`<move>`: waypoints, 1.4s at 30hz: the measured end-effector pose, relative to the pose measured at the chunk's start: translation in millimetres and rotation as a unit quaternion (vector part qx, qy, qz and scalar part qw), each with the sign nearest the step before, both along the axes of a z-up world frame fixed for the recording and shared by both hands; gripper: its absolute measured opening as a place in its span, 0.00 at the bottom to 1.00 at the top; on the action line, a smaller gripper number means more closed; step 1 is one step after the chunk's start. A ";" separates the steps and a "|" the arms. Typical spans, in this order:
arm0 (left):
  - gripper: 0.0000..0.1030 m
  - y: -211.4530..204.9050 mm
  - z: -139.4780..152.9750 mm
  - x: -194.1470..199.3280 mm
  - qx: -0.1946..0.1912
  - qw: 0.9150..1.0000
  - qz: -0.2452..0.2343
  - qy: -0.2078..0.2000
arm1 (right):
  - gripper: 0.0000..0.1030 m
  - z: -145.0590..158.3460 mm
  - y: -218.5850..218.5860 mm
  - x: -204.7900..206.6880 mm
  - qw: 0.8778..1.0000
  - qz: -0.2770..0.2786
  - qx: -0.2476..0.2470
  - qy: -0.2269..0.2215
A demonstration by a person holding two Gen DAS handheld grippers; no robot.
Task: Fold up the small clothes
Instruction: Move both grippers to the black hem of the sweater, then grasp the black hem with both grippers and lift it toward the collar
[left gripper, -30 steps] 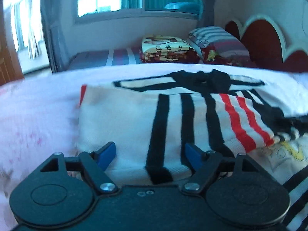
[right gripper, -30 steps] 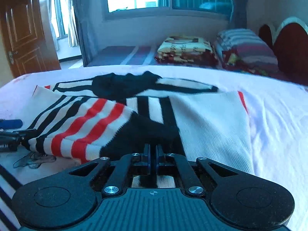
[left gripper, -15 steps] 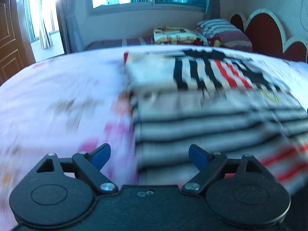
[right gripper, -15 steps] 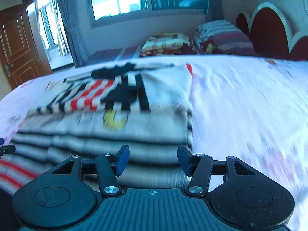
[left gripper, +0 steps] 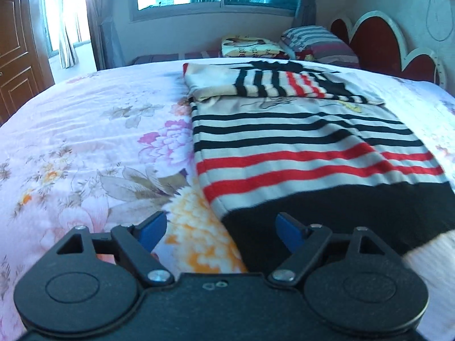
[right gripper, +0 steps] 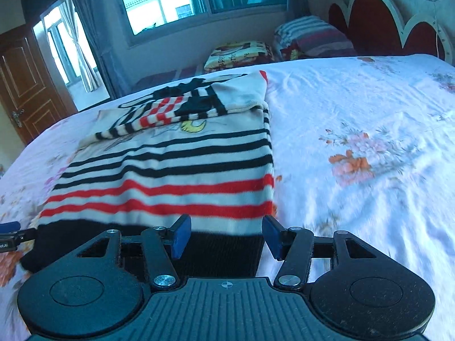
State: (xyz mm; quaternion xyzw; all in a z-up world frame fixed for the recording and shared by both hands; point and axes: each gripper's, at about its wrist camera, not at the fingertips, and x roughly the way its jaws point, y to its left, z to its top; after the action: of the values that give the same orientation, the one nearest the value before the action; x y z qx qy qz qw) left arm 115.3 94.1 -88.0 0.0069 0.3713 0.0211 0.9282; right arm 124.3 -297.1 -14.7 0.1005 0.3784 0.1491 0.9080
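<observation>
A small striped sweater (left gripper: 307,145) lies flat on the floral bed sheet (left gripper: 85,147), cream with black and red stripes and a black hem. Its far end is folded back over the body (left gripper: 256,85). It also shows in the right wrist view (right gripper: 170,170). My left gripper (left gripper: 220,231) is open and empty, low over the hem's near left corner. My right gripper (right gripper: 224,236) is open and empty, low over the hem's near right corner. The left gripper's tip (right gripper: 8,231) shows at the left edge of the right wrist view.
Folded blankets (left gripper: 250,47) and a striped pillow (left gripper: 315,41) lie beyond the bed under the window. A red scalloped headboard (left gripper: 381,48) stands at the right. A wooden door (right gripper: 25,91) is at the left.
Both grippers have drawn back from the folded far end to the near black hem. The right gripper, shut a second ago, is now open. The folded part stays where it was laid.
</observation>
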 end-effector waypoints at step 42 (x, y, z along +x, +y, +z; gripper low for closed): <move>0.56 35.0 -40.7 11.9 -0.358 0.933 0.031 0.037 | 0.31 -57.5 -51.9 17.7 0.971 -0.024 0.204 0.121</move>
State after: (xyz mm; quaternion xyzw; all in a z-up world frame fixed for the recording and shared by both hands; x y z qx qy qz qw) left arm 127.2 129.1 -128.7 -0.3363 0.3884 -0.0847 0.8538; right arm 142.0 -349.1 -72.2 0.3104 0.4446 0.1878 0.8190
